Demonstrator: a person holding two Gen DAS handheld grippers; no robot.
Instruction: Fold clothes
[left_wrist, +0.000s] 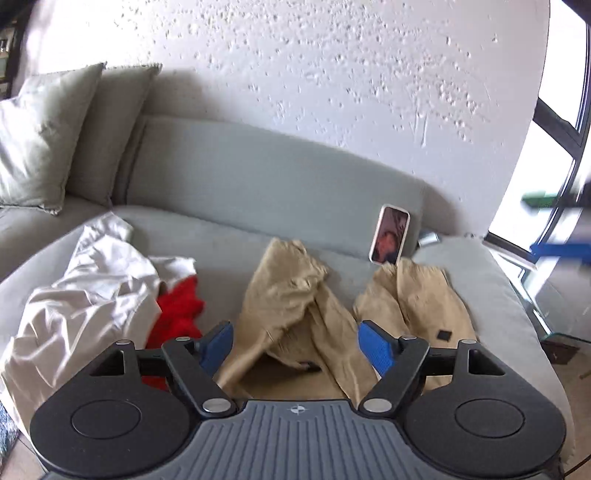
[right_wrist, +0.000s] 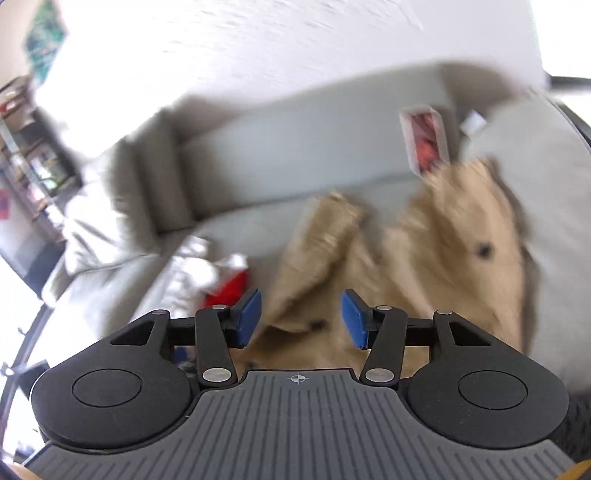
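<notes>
Left gripper (left_wrist: 295, 349) has its blue pads spread wide apart, nothing between them, hovering over the near end of the tan trousers (left_wrist: 314, 295). Right gripper (right_wrist: 301, 319) likewise parted & empty, above the same trousers (right_wrist: 443, 243); that view is badly blurred. Trousers lie crumpled on the grey sofa (left_wrist: 258, 177), legs splayed toward the far backrest. White garment (left_wrist: 85, 288) w/ a red cloth (left_wrist: 177, 314) beside it sits at left. Phone (left_wrist: 389, 234) leans against the backrest, far right, just behind one trouser leg. Two cushions (left_wrist: 48, 133) far left.
</notes>
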